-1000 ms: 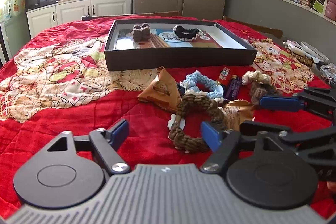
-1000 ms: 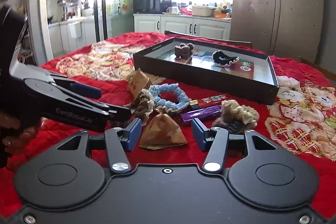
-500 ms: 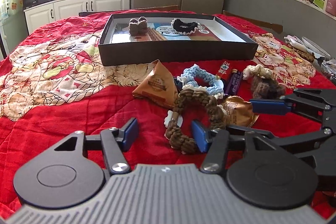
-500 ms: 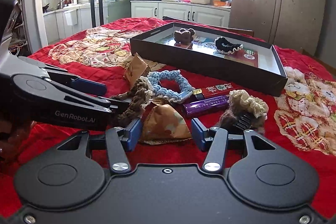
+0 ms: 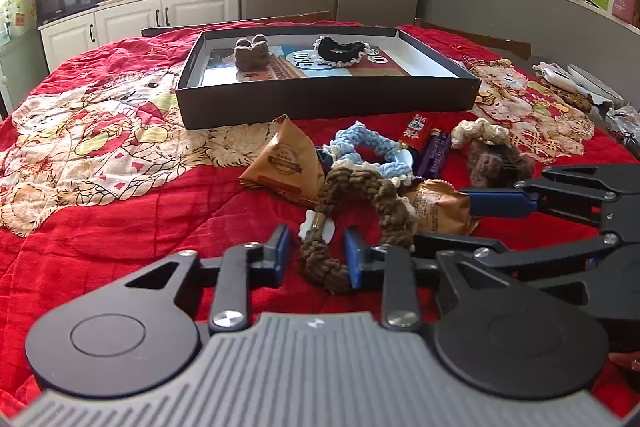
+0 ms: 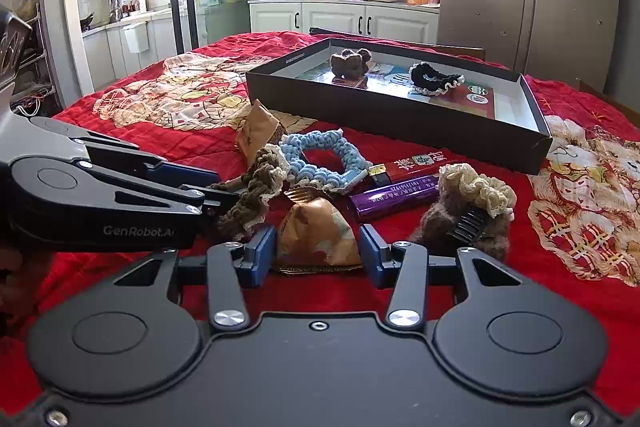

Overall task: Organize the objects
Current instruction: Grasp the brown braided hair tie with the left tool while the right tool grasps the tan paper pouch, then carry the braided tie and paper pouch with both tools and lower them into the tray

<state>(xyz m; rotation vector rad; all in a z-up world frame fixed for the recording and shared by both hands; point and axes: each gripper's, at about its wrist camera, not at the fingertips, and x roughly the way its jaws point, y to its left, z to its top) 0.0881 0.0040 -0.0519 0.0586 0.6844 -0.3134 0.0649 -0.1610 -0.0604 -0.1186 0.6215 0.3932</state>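
A brown packet point(image 6: 318, 241) is flanked by the parted fingers of the right gripper point(image 6: 318, 251). At 9 o'clock the left gripper point(image 6: 216, 195) is seen at a brown scrunchie point(image 6: 250, 199). A tray point(image 6: 400, 115) lies at 12 o'clock.

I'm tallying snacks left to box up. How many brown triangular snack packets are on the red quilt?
2. One packet sits between the right gripper jaws; the other packet lies near the box front wall. More may hide under the scrunchies.

Red quilt point(image 5: 120, 211) printed with cream cats; black box point(image 5: 328, 99). Sky-blue scrunchie point(image 6: 320, 159), brown rope ring point(image 5: 360, 211), tan packet point(image 6: 316, 239), purple lighter point(image 6: 396, 197), red lighter point(image 6: 416, 165). Blue pads on each black tool.
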